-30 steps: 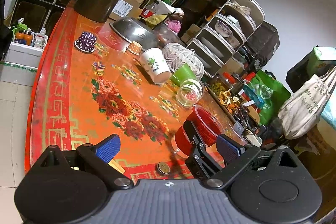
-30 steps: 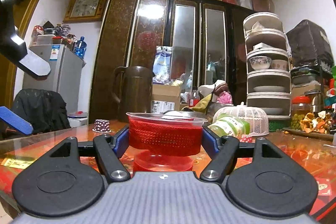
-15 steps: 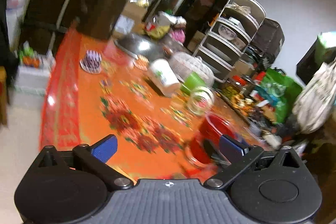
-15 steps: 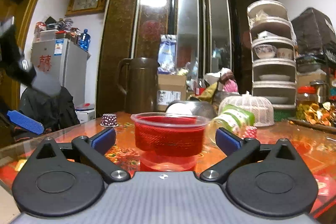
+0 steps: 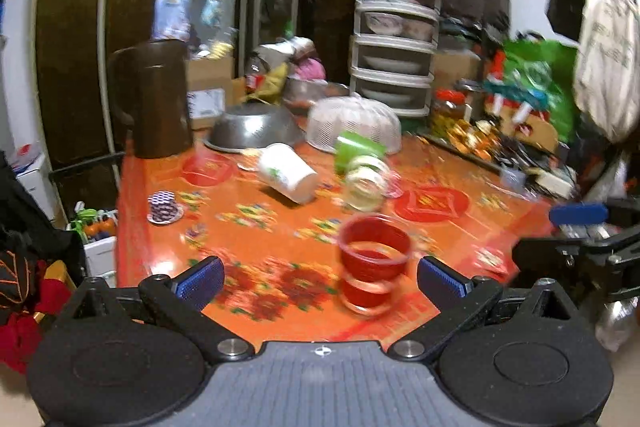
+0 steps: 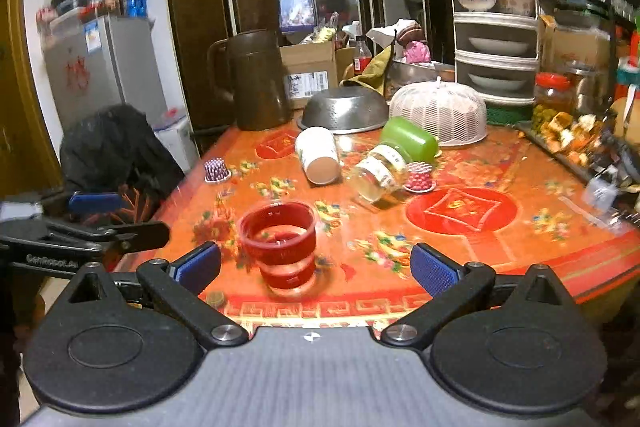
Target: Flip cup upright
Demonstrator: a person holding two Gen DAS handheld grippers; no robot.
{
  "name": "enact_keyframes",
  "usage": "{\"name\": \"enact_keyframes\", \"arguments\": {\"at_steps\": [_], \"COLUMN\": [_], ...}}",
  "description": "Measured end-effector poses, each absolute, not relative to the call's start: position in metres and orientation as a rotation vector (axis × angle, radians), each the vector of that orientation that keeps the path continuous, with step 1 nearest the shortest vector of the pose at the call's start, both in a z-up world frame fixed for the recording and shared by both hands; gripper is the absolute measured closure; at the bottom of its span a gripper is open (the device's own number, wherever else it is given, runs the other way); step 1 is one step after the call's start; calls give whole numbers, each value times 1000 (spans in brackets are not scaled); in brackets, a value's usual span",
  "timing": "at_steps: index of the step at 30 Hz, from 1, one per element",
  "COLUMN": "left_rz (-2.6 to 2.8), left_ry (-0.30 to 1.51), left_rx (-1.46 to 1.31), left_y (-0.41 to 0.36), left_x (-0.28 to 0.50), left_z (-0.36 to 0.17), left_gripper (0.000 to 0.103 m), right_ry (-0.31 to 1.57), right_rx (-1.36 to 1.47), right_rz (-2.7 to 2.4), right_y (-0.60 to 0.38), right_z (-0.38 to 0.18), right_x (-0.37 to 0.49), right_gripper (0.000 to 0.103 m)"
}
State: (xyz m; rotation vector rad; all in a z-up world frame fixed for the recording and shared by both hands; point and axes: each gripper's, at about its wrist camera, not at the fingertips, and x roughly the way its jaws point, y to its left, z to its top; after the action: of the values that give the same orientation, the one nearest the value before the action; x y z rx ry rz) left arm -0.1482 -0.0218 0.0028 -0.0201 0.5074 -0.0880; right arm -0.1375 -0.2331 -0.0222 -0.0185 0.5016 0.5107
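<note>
Red cup [image 6: 279,247] upright on the orange flowered surface [image 6: 460,251], mouth up, near the front edge; blurred in both views. Right hand-held gripper [image 6: 314,269] spread wide, blue pads [image 6: 430,269] well apart on either side, gripping nothing; cup just beyond the left pad, not touched. Left hand-held gripper [image 5: 320,281] likewise wide and empty, same cup [image 5: 374,263] standing past its pads [image 5: 200,281], nearer the right one, apart from both. Each gripper visible at the edge of the other's view: left one at far left of the right view, right one at far right of the left view. Farther back on the surface: white paper cup [image 6: 318,155] on its side, open end toward the near side; glass jar [image 6: 380,173] on its side with a green lid [image 6: 408,141]; small red dotted cup [image 6: 419,179] just right of the jar; purple dotted cup [image 6: 216,170] toward the left edge. Far side: brown jug [image 6: 256,79], overturned metal bowl [image 6: 346,109], white mesh food cover [image 6: 438,115]. Small round coin-like disc [image 6: 216,298] at the near left edge; too small to identify.
</note>
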Motion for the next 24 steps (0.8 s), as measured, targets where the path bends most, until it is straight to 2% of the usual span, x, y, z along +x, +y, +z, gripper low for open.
{"name": "enact_keyframes", "arguments": {"at_steps": [5,8,24], "left_rz": [-117,-84,-75], "left_ry": [535,536,582], "left_rx": [-34,-40,-41], "left_y": [-29,-26,-25], "left_x": [-149,-147,-140], "left_z": [5,8,6], "left_gripper": [0,0,0], "right_ry": [433,409,422], "right_rx": [72,25,-9], "right_rz": [550,547,585], "right_y": [-249,-244,-236], "right_z": [-27,-27,-27], "right_x": [-140,-133,-135], "right_gripper": [1,1,1]}}
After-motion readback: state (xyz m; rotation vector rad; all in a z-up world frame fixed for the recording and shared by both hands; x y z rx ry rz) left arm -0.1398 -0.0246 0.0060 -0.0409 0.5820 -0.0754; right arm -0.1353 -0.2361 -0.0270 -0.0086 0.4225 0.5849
